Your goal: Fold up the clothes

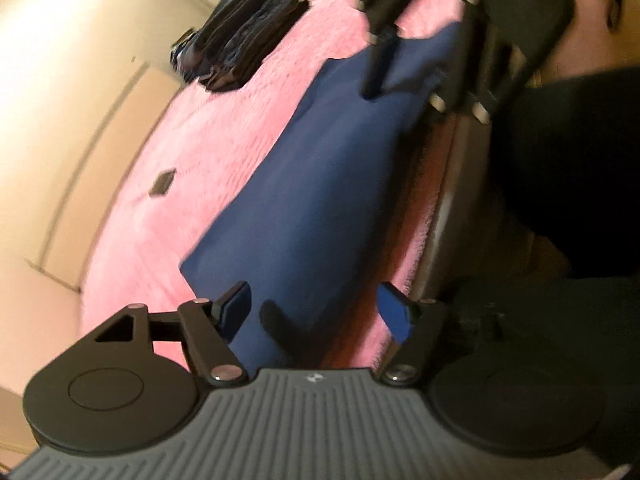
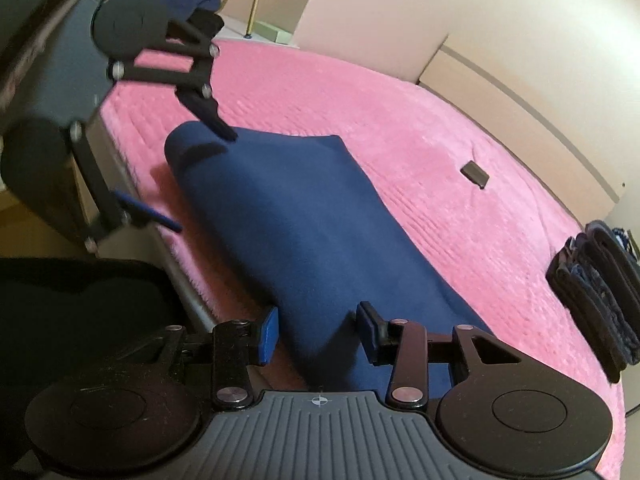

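Note:
A dark blue garment (image 1: 320, 184) lies folded in a long strip on the pink blanket (image 1: 208, 152) near the bed's edge; it shows in the right wrist view too (image 2: 304, 216). My left gripper (image 1: 316, 312) is open above one end of the strip, touching nothing. My right gripper (image 2: 318, 330) is open over the other end, empty. Each gripper shows in the other's view, the right one (image 1: 404, 64) and the left one (image 2: 200, 176), both open.
A stack of folded dark clothes (image 1: 240, 36) sits on the blanket, also in the right wrist view (image 2: 600, 288). A small dark tag (image 2: 475, 174) lies on the blanket. The bed's edge (image 1: 456, 200) runs beside the garment. A cream wall (image 1: 60, 80) is behind.

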`<state>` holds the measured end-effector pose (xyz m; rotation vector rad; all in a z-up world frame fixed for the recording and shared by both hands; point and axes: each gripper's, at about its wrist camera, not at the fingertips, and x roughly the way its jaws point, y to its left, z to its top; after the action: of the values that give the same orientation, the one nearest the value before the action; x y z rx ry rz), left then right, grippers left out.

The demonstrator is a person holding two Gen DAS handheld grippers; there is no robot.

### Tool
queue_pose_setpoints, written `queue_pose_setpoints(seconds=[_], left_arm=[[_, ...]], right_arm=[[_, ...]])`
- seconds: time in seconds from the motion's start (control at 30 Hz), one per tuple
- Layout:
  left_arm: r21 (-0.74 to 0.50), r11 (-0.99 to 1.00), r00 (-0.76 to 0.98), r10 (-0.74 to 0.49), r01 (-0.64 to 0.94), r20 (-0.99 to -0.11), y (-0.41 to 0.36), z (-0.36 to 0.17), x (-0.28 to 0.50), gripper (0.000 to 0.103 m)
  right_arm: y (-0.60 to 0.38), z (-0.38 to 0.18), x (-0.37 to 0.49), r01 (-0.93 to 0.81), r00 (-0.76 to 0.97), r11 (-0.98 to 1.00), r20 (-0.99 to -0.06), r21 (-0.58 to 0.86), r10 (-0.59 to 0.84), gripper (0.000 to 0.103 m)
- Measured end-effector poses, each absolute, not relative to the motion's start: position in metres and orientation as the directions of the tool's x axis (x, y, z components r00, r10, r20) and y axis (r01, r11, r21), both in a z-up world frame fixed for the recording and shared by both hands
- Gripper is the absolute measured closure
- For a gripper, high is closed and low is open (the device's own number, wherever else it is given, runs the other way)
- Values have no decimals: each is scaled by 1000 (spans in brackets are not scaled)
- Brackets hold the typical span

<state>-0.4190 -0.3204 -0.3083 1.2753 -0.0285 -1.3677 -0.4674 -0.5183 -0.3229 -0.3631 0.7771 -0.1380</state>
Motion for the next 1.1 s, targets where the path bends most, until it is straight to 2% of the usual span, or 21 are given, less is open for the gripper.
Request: queue_pose_setpoints(seconds=[0.1, 0.2, 0.37, 0.4, 0.43, 0.47, 0.5, 0.67, 0.83, 0.9, 0.97, 1.0, 1.1], left_arm=[[716, -328, 329, -719, 615, -612, -327, -320, -430, 37], [716, -355, 315, -718, 601, -621, -331, -324, -437, 37], [588, -299, 211, -735, 751, -644, -320, -296, -430, 37], [554, -272, 197, -740, 787, -643, -319, -289, -425, 37], [519, -242, 185, -746, 820, -639, -317, -282, -419, 37], [488, -213, 176, -753, 847, -634, -318, -275, -413, 37], [448, -190, 161, -755, 873, -635, -319, -269, -407, 37], [163, -62, 58, -765, 985, -641, -346, -240, -353, 37], [4, 120, 93, -747, 993, -659, -382, -234, -279, 38], [-55, 173, 91, -733, 983, -674, -398, -236, -250, 42], [-96, 202, 83, -725, 975, -683, -412, -240, -229, 43], [-115, 216, 79, -722, 970, -687, -418, -242, -220, 44], [-165, 233, 54, -715, 958, -697, -436, -254, -198, 48]], right_arm=[[-519, -326, -470, -7, 700, 935, -670, -354, -248, 62], [-524, -321, -481, 60, 712, 959, -662, -275, -235, 62], [-564, -306, -518, 281, 771, 959, -604, 36, -203, 60], [-573, -305, -525, 322, 775, 943, -594, 78, -216, 50], [-582, -303, -531, 366, 777, 924, -582, 109, -239, 26], [-591, -302, -537, 408, 778, 902, -571, 139, -263, 18], [-601, -301, -540, 433, 781, 884, -564, 176, -270, 17], [-645, -297, -544, 500, 788, 816, -544, 291, -289, 17], [-675, -305, -534, 499, 796, 797, -545, 341, -265, 17], [-687, -310, -528, 504, 798, 783, -542, 364, -263, 18], [-701, -316, -520, 504, 803, 774, -539, 384, -255, 28], [-708, -318, -515, 499, 806, 772, -539, 394, -246, 38], [-729, -327, -501, 506, 803, 763, -542, 403, -247, 39]])
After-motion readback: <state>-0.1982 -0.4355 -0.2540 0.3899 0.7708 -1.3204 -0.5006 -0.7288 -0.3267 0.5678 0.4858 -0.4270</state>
